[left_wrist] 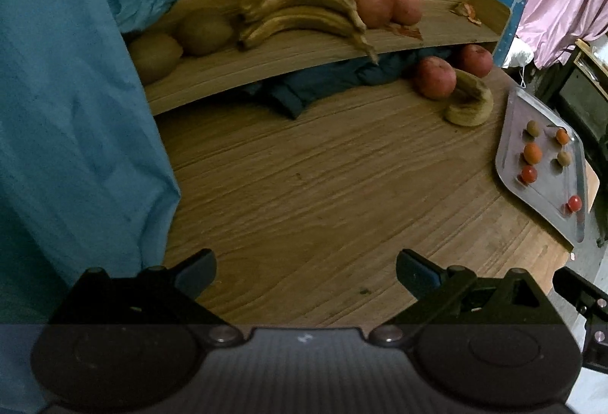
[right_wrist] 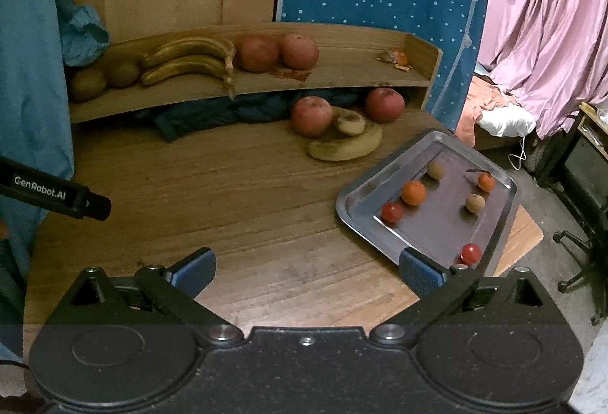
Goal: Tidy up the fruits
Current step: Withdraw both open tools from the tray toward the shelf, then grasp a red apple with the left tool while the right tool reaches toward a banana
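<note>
Risk of rolling: loose apple [right_wrist: 311,116] leaning on banana [right_wrist: 344,144], easily nudged off worktop [right_wrist: 228,178]. Left claw [left_wrist: 306,275] and right claw [right_wrist: 307,271] both spread wide, gripping nothing.

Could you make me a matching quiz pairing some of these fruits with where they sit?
Things:
1. kiwis
2. small tomatoes
3. loose banana
4. orange peel scrap

Places:
A. on the metal tray
B. right end of the wooden shelf
C. left end of the shelf
D. on the tabletop, beside an apple

Pairs: 1-C, 2-A, 3-D, 4-B
</note>
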Tool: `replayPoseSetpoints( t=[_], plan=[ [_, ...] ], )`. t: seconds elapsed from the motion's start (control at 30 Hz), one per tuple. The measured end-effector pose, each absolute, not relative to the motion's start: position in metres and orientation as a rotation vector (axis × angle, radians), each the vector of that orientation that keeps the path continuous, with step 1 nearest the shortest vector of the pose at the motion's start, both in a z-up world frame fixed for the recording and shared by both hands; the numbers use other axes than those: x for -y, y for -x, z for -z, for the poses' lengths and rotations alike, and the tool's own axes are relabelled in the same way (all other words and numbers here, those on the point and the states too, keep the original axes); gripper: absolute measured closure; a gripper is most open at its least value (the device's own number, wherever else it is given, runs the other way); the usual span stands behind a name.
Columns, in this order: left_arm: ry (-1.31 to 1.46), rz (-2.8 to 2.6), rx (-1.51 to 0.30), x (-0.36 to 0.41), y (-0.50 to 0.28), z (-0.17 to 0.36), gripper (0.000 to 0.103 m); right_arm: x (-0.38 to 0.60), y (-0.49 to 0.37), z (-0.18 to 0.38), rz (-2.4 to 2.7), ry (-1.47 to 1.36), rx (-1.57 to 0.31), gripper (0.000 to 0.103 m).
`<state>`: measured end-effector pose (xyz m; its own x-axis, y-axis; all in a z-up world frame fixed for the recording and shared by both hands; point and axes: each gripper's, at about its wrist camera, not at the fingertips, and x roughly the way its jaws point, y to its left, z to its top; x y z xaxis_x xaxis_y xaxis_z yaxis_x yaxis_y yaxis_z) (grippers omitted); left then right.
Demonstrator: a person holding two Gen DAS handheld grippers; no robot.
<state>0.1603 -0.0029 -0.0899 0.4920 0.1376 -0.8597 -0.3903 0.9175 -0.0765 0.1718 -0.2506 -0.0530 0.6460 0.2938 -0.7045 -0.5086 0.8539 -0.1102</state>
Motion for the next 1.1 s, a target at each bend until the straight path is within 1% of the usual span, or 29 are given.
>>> replayPoseSetpoints(
  t=[0.27, 0.43, 0.9, 1.1],
  plan=[
    [0.28, -0.334, -0.993, 0.005, -0.173, 0.09, 0.0, 0.244, -0.195, 0.055, -0.491, 0.359, -0.736, 0.001],
    [0.298, -0.358, -1.0, 0.007, -0.195, 0.093, 0.0, 0.245, -0.223, 0.061, -0.529, 0.378, -0.737, 0.001],
    [0.341, -0.423, -1.038, 0.031, -0.306, 0.11, 0.0, 0.262, -0.354, 0.087, -0.624, 0.433, -0.798, 0.001],
    [0.341, -0.45, -1.054, 0.043, -0.35, 0.115, 0.0, 0.265, -0.397, 0.097, -0.678, 0.444, -0.827, 0.001]
  ],
)
